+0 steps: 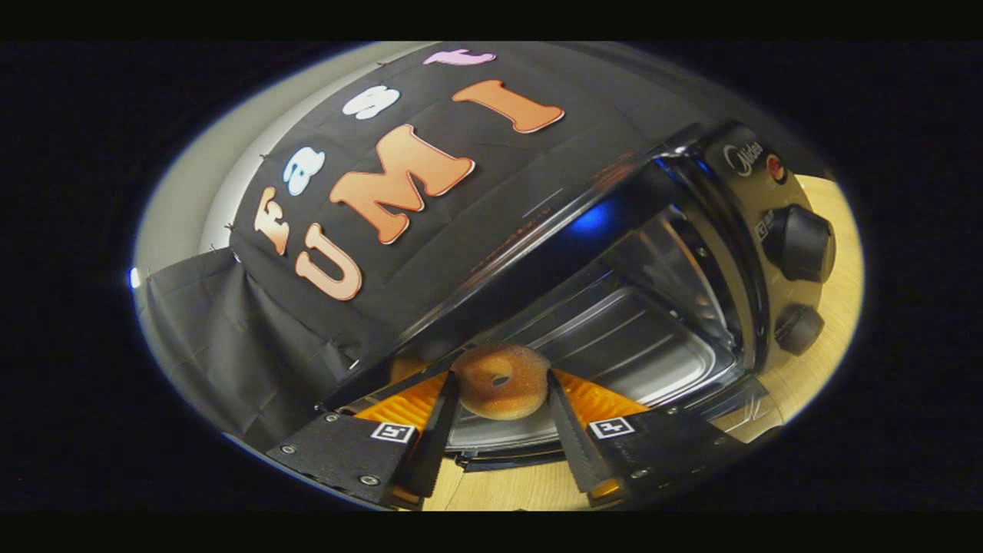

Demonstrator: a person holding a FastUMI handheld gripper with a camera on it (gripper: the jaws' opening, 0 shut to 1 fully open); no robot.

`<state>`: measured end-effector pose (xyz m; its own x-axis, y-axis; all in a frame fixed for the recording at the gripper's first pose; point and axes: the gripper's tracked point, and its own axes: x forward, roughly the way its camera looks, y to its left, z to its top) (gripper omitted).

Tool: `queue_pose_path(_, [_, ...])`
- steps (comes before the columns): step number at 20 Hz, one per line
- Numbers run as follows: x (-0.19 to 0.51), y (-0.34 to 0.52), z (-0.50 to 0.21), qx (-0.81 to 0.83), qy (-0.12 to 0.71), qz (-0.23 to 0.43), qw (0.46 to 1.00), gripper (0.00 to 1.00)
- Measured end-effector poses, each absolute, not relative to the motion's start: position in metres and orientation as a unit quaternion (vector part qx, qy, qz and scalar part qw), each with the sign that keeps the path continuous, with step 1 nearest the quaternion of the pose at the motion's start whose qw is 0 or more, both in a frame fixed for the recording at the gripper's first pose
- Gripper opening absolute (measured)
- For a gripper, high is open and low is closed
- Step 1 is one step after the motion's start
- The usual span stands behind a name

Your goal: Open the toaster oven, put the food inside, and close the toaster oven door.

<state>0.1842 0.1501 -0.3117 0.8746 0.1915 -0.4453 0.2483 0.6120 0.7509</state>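
1. Tan sugar-dusted ring doughnut [502, 381] is clamped between both fingers of the gripper [501, 393], held just short of the oven mouth.
2. Black toaster oven [737, 230] is open, its glass door [749, 411] dropped; ribbed shiny metal tray [614, 338] is bare.
3. Left: place food, release, shut door.
4. Round black knobs [802, 244] on the right; pale wood-grain tabletop [522, 491] below.

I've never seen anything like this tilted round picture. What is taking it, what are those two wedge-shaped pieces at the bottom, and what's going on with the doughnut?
The camera rides on a hand-held claw and looks forward along its two fingers, the wedges you noticed. A person carries the tool, so the view tilts. Both fingers press on a round, golden-brown sugared doughnut held between them. Just beyond it stands a black toaster oven with its glass door dropped open, showing the shiny metal inside. Two black knobs sit on its side panel. It stands on a light wooden table.
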Motion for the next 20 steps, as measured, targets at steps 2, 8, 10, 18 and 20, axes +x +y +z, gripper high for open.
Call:
queue_pose_path(2, [0.183, 0.152, -0.310, 0.438, 0.250, -0.014, 0.864, 0.72])
queue_pose_path(8, [0.175, 0.154, -0.308, 0.407, 0.257, -0.012, 0.876, 0.82])
queue_pose_path(10, [0.169, 0.157, -0.303, 0.400, 0.260, -0.004, 0.879, 0.85])
queue_pose_path(18, [0.130, 0.178, -0.263, 0.407, 0.252, 0.045, 0.877, 0.89])
queue_pose_path(20, [0.120, 0.176, -0.250, 0.424, 0.239, 0.047, 0.872, 0.89])
